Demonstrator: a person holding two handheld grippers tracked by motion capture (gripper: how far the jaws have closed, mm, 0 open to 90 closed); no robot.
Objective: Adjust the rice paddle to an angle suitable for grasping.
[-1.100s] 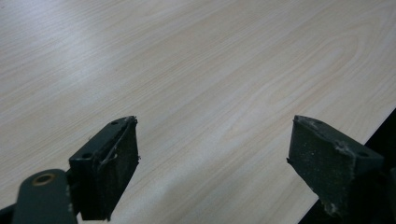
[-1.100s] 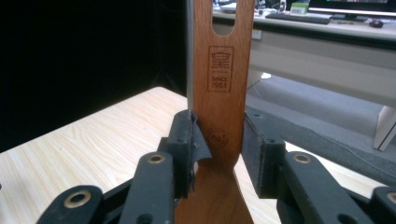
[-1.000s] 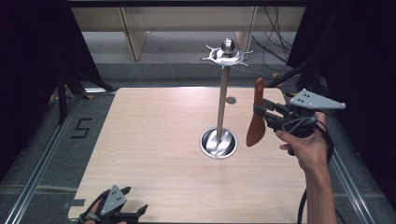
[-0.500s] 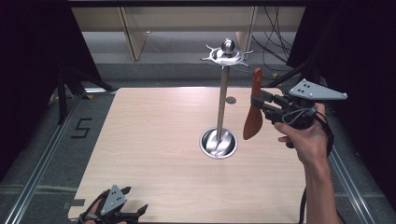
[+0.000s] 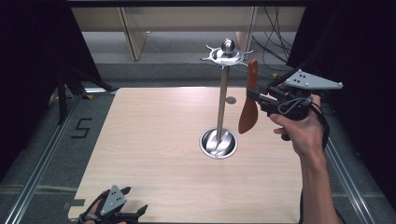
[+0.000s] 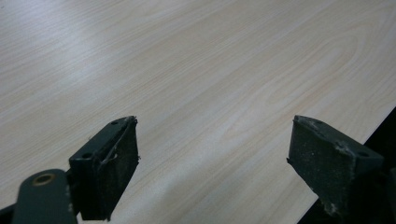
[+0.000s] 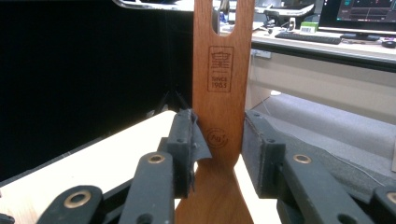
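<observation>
A right claw (image 5: pixel 259 97) pinches a wooden spatula (image 5: pixel 249 105) by its handle, holding it upright in the air just beside the metal hanging stand (image 5: pixel 221 100) at the bench's (image 5: pixel 154 140) far right; the left claw (image 5: pixel 133 215) rests spread apart near the bench's front edge.

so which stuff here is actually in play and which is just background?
In play:
- wooden spatula, upright, clamped in the right gripper
- metal hanging stand, hooks at top, round base on the table

Not in play:
- left gripper, open, at the near table edge
- cables beyond the table
</observation>
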